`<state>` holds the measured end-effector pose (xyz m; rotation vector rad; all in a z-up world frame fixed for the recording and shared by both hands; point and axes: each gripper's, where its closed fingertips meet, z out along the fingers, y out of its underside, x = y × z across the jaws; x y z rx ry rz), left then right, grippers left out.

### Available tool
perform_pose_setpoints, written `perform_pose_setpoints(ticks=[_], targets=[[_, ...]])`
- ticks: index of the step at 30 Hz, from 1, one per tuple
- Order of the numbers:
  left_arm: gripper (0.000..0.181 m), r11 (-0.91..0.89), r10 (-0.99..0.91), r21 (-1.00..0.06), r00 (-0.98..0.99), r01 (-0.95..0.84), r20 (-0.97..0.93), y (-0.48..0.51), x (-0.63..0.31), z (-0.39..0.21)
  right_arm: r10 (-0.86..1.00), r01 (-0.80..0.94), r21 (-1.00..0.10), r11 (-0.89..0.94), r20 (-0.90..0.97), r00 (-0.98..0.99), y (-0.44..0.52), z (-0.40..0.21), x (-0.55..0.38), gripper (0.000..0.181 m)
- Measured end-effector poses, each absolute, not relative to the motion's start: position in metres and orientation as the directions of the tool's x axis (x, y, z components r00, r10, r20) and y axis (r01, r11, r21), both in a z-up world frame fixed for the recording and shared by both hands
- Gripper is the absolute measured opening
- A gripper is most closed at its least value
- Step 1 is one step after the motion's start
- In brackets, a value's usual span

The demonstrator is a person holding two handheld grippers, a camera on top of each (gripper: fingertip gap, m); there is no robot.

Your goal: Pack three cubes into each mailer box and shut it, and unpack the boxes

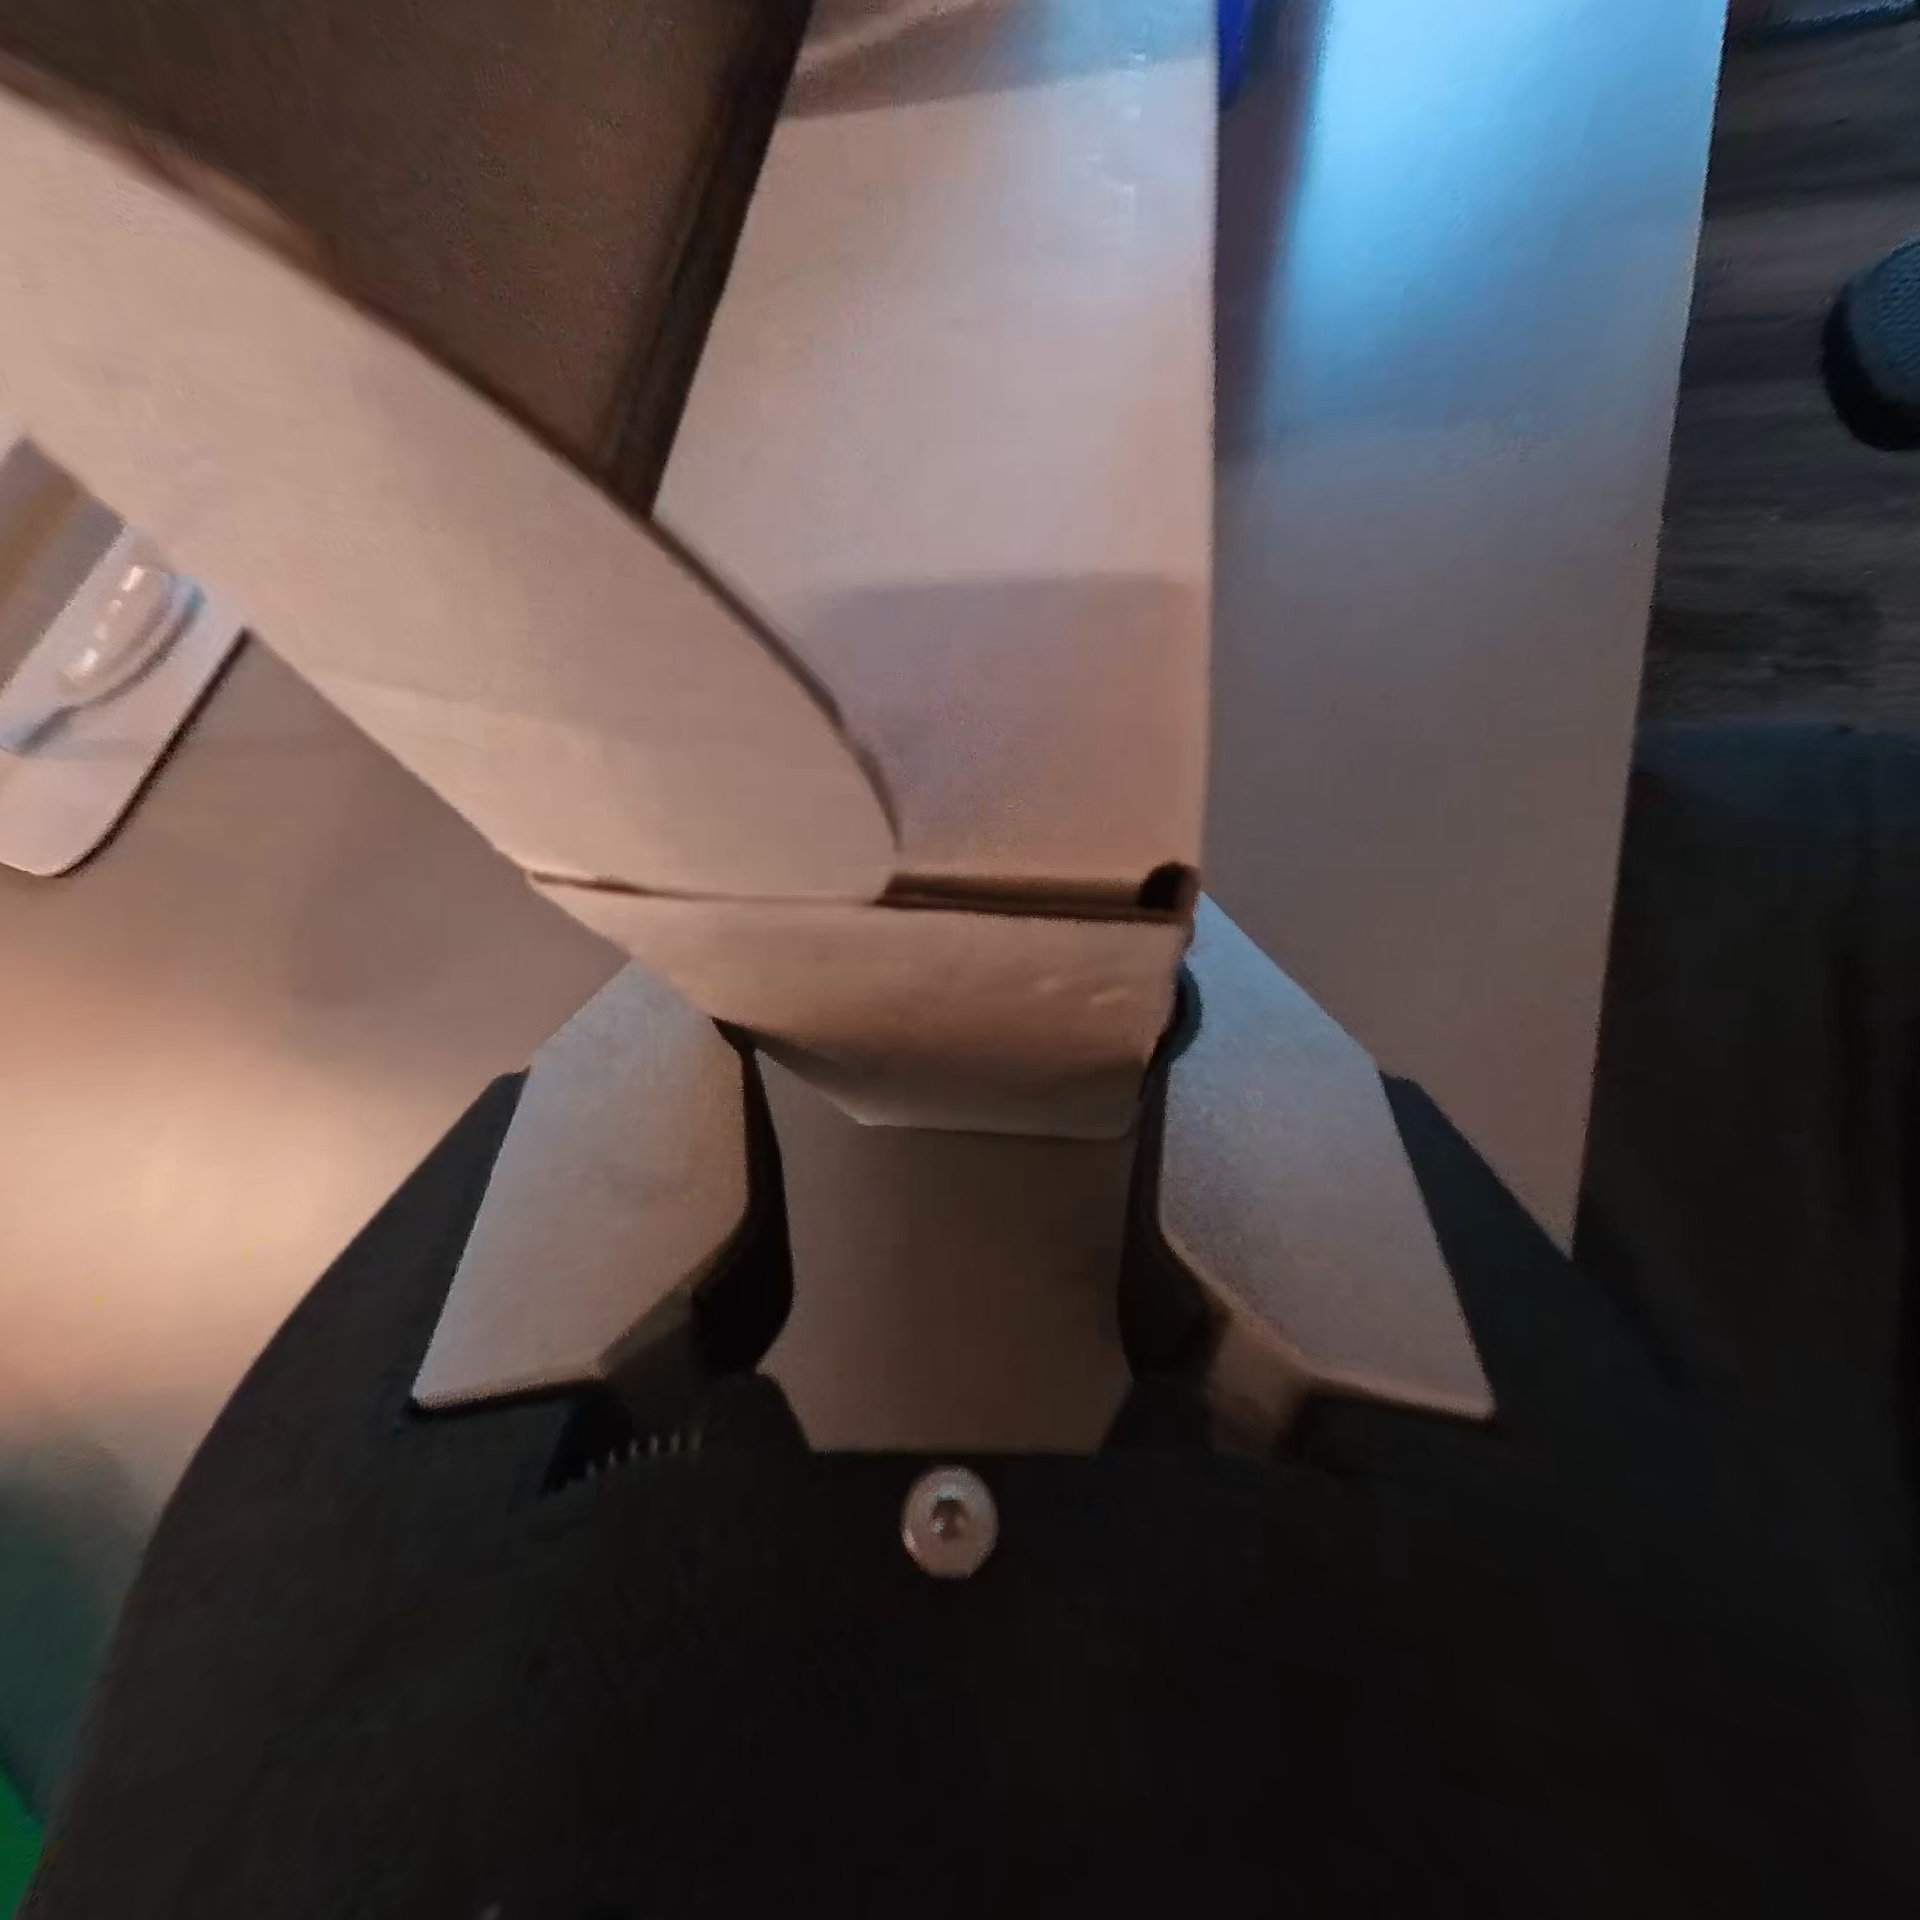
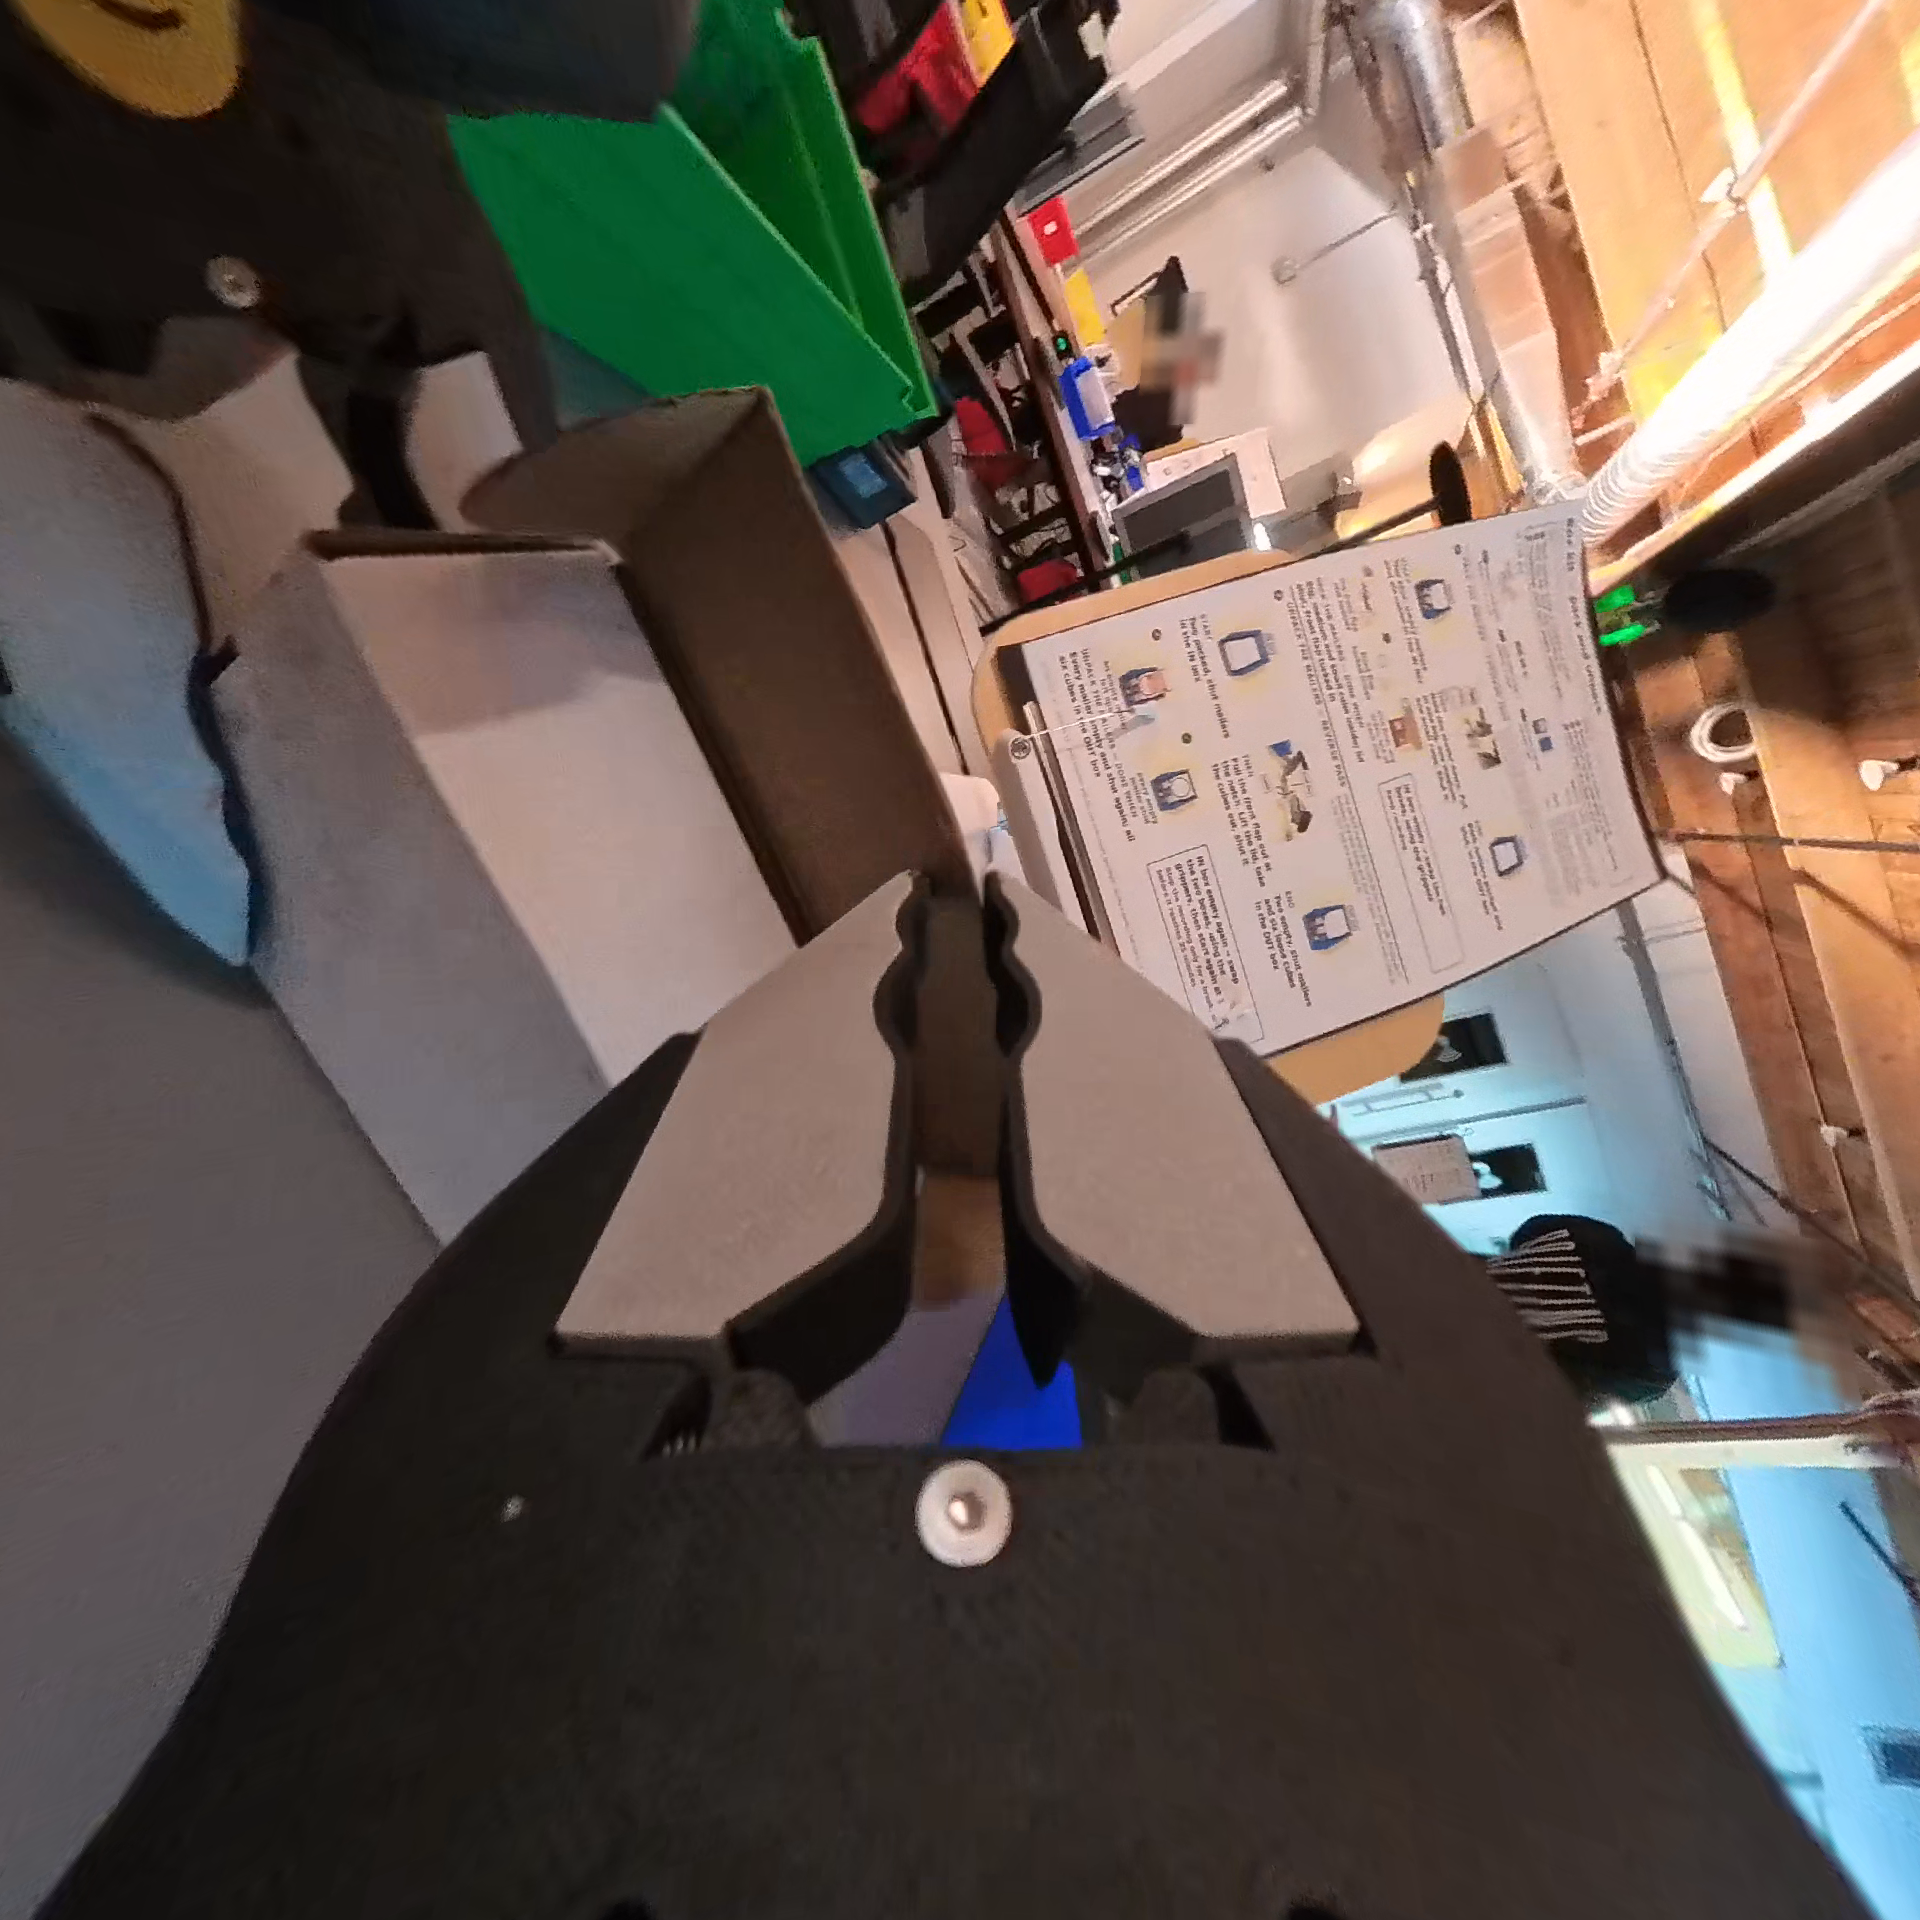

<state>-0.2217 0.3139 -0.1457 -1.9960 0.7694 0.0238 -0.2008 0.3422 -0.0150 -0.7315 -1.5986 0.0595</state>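
Note:
A white mailer box [image 1: 935, 520] with a brown inside fills the left wrist view, its flaps partly unfolded. My left gripper [image 1: 951, 1039] is shut on a white flap tab [image 1: 966, 987] at the box's near corner, with a pad against each side of it. In the right wrist view, which is rolled sideways, my right gripper [image 2: 951, 904] is nearly closed on the edge of the box's brown panel [image 2: 769, 644]. The white wall [image 2: 540, 748] lies beside it. The left gripper's body [image 2: 239, 208] shows at the top left on the same box. A bit of blue [image 2: 1018, 1382] shows under my right fingers. No cube is clearly visible.
A green plastic panel [image 2: 675, 239] stands behind the box. An illustrated sheet on a stand [image 2: 1330, 769] sits past the right gripper, with shelves and a workshop beyond. The pale table top [image 1: 208, 1091] runs left of the box. Dark floor [image 1: 1787, 520] lies to the right. There is about 15 cm between the tips of the two grippers.

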Motion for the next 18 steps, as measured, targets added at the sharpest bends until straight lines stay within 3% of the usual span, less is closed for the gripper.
perform_pose_setpoints(ticks=[6, 10, 18], targets=[[0.077, -0.167, -0.472, -0.709, 0.687, -0.685, -0.553, 0.315, -0.209, -0.138, 0.435, 0.496, -0.440, 0.749, 0.890, 0.134, 0.365, -0.006, -0.198, 0.000], [0.077, -0.163, -0.472, -0.716, 0.691, -0.679, -0.548, 0.316, -0.206, -0.138, 0.454, 0.530, -0.437, 0.726, 0.884, 0.107, 0.374, -0.019, -0.200, 0.000], [0.078, -0.151, -0.462, -0.710, 0.684, -0.688, -0.564, 0.316, -0.206, -0.137, 0.606, 0.517, -0.561, 0.647, 0.790, 0.100, 0.378, -0.017, -0.192, 0.000]])
